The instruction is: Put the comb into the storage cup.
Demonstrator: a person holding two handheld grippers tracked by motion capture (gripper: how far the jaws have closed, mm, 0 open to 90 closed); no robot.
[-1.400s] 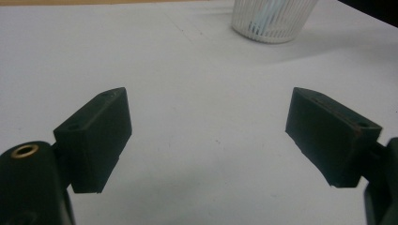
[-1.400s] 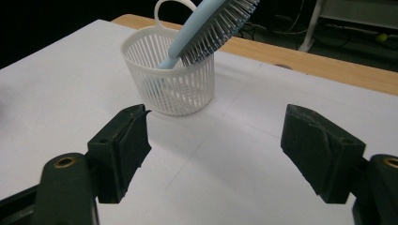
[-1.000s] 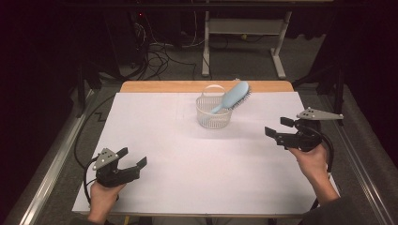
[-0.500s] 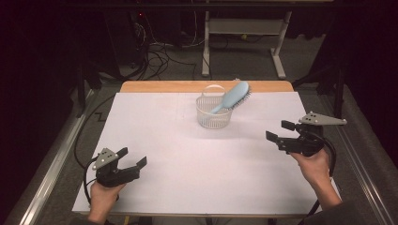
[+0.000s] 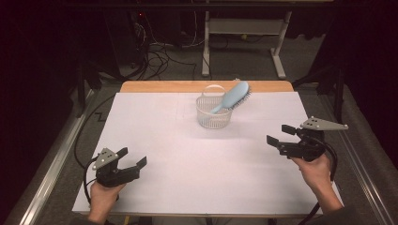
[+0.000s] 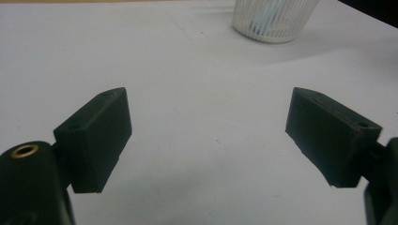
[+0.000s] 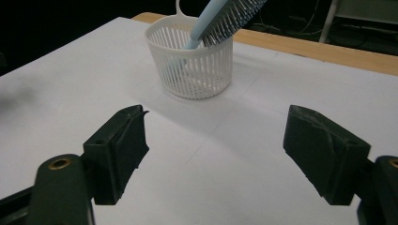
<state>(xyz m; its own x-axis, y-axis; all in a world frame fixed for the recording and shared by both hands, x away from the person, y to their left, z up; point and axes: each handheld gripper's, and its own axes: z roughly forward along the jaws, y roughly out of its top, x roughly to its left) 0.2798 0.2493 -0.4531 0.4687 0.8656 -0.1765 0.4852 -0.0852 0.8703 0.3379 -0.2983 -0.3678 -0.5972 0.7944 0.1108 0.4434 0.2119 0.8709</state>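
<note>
A white slatted basket (image 5: 213, 113) (image 7: 192, 63) (image 6: 274, 18) stands upright at the far middle of the white table (image 5: 187, 154). A light blue hairbrush (image 5: 233, 96) (image 7: 225, 16) leans in it, handle down, bristled head sticking out over the rim to the right. My left gripper (image 5: 131, 158) (image 6: 206, 136) rests low at the near left of the table, open, nothing between its jaws. Over the table's right side, a hand holds my right gripper (image 5: 279, 134) (image 7: 213, 154) open and empty, pointing left toward the basket and well short of it.
A wooden strip (image 5: 206, 86) runs along the table's far edge. Beyond it lie a dark floor with cables (image 5: 159, 51) and a white metal frame (image 5: 244, 28). Metal rails (image 5: 51, 173) flank both sides of the table. Wide bare white surface lies between the grippers.
My right gripper has drifted back toward the person and slightly lower, away from the basket. The left gripper, basket and brush have stayed put.
</note>
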